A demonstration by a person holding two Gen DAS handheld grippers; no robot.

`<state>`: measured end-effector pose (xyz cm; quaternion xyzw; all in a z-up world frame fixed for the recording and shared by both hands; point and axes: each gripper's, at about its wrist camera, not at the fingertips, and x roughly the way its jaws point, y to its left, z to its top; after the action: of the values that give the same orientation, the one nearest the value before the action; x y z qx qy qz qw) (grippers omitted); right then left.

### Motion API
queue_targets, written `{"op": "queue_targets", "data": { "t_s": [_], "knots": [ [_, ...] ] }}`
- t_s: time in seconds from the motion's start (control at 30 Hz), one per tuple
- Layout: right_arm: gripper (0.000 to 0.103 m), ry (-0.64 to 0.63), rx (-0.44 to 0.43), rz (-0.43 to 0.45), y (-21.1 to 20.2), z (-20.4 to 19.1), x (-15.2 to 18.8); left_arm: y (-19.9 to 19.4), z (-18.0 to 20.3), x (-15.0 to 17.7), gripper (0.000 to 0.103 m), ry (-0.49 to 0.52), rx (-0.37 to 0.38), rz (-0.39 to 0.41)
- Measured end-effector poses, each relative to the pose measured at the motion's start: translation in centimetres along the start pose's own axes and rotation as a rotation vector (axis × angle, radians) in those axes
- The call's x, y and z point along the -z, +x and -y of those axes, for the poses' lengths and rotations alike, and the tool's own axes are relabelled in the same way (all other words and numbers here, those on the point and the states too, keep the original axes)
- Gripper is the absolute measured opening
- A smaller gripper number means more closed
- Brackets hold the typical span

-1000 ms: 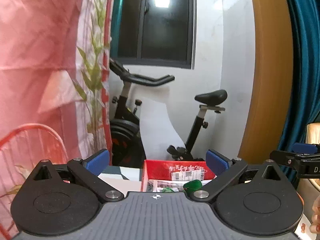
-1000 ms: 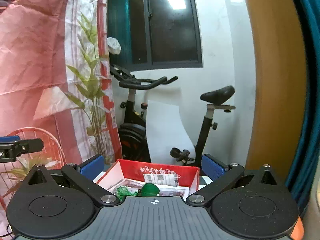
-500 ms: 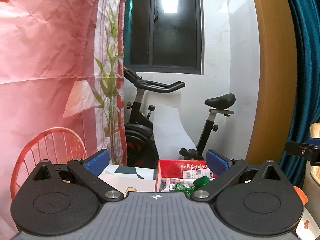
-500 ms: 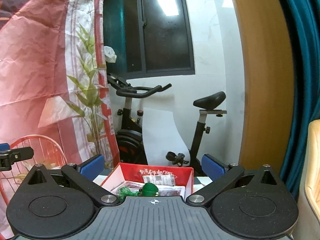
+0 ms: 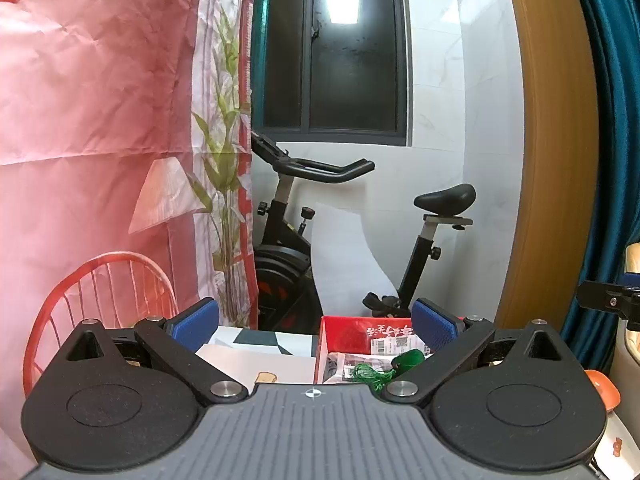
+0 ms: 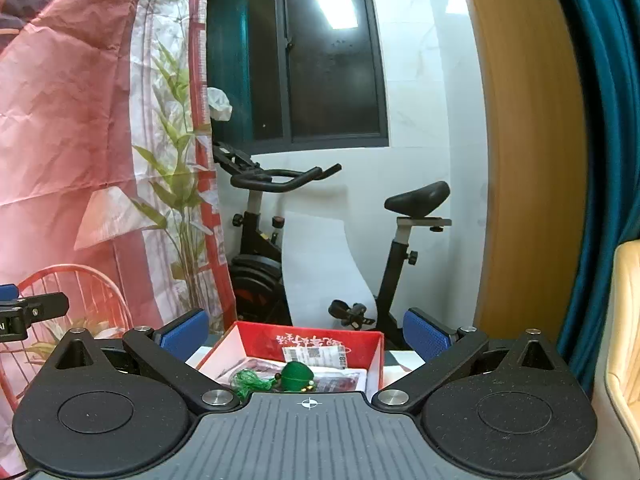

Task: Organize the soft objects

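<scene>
A red cardboard box [image 5: 352,330] [image 6: 368,340] stands on the table ahead of both grippers. Inside it lie a green soft toy with a tassel [image 6: 296,376] [image 5: 408,360] and printed packets [image 6: 316,354]. My left gripper [image 5: 316,322] is open and empty, with the box just inside its right blue pad [image 5: 434,324]. My right gripper [image 6: 306,330] is open and empty too, and the box sits centred between its pads. The other gripper's tip shows at the right edge of the left wrist view [image 5: 608,302] and at the left edge of the right wrist view [image 6: 32,312].
Flat white and grey cards [image 5: 256,346] lie on the table left of the box. Behind stand an exercise bike [image 6: 288,240], a pink patterned curtain [image 5: 100,120], a red wire chair [image 5: 100,292], a wooden door frame [image 6: 528,160], a teal curtain [image 6: 600,120] and a cream seat [image 6: 624,340].
Both views have risen and swung a little right, so the box sits lower and further right in the left wrist view. Both grippers stayed open and empty.
</scene>
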<state>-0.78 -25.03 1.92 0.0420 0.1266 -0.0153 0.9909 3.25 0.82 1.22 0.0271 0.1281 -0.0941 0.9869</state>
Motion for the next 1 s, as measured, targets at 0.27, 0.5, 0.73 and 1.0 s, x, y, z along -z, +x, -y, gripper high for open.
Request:
{"op": "queue_targets", "data": {
  "t_s": [0.27, 0.5, 0.73, 1.0],
  "knots": [
    [0.103, 0.000, 0.004, -0.007, 0.09, 0.30, 0.26, -0.21, 0.01, 0.05, 0.103, -0.005, -0.012, 0.000],
    [0.103, -0.001, 0.004, -0.007, 0.18, 0.37, 0.21, -0.33, 0.00, 0.14, 0.103, -0.006, -0.016, -0.006],
    [0.103, 0.000, 0.004, -0.009, 0.36, 0.57, 0.16, -0.38, -0.05, 0.13, 0.103, -0.006, -0.020, -0.008],
    [0.103, 0.001, 0.006, -0.011, 0.37, 0.83, 0.31, -0.30, -0.14, 0.09, 0.103, -0.007, -0.022, -0.010]
  ]
}}
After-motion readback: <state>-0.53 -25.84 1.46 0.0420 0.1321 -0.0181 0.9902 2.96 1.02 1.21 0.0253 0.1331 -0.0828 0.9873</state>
